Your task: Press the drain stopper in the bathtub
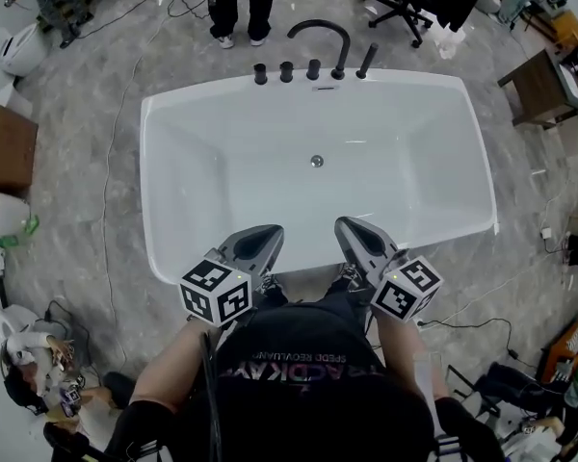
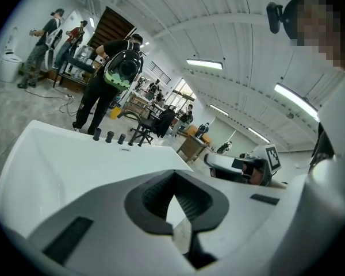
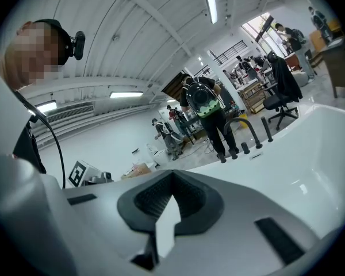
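The white bathtub (image 1: 173,133) lies straight ahead in the head view, with the small round metal drain stopper (image 1: 317,162) in the middle of its floor. My left gripper (image 1: 266,231) and right gripper (image 1: 345,224) hover side by side over the tub's near rim, well short of the stopper. Both point toward the tub with their jaws together and nothing held. The left gripper view shows the left gripper (image 2: 173,203) above the tub's rim (image 2: 75,154). The right gripper view shows the right gripper (image 3: 171,203) with the tub's wall (image 3: 299,148) beyond. Neither gripper view shows the stopper.
A black arched faucet (image 1: 323,32) and a row of black knobs (image 1: 286,71) stand on the far rim. A person (image 1: 239,3) stands just behind them. A cardboard box (image 1: 5,147) sits at left, a wooden side table (image 1: 544,89) at right, and cables cross the floor.
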Tool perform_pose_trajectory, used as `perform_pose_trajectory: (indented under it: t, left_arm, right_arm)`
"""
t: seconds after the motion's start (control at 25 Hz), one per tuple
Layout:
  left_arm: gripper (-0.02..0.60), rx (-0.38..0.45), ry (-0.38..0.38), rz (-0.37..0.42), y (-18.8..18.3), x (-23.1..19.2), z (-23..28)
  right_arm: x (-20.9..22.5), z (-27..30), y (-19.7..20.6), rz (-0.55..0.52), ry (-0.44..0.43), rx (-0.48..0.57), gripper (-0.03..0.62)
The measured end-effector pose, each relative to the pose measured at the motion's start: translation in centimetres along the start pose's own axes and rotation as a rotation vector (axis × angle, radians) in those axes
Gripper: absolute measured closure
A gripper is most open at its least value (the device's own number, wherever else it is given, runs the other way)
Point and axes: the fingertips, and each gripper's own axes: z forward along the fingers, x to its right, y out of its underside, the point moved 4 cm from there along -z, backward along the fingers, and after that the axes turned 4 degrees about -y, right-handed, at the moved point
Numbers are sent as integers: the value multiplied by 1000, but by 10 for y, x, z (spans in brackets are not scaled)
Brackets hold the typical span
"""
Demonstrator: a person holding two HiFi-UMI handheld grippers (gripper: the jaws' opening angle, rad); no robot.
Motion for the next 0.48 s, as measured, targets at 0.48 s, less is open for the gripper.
perform_pose_trajectory:
  t: [0.48]
  left_arm:
    - [575, -4, -123, -106, 15, 49, 56]
  right_arm:
    - [73, -45, -27, -8, -86, -118, 580]
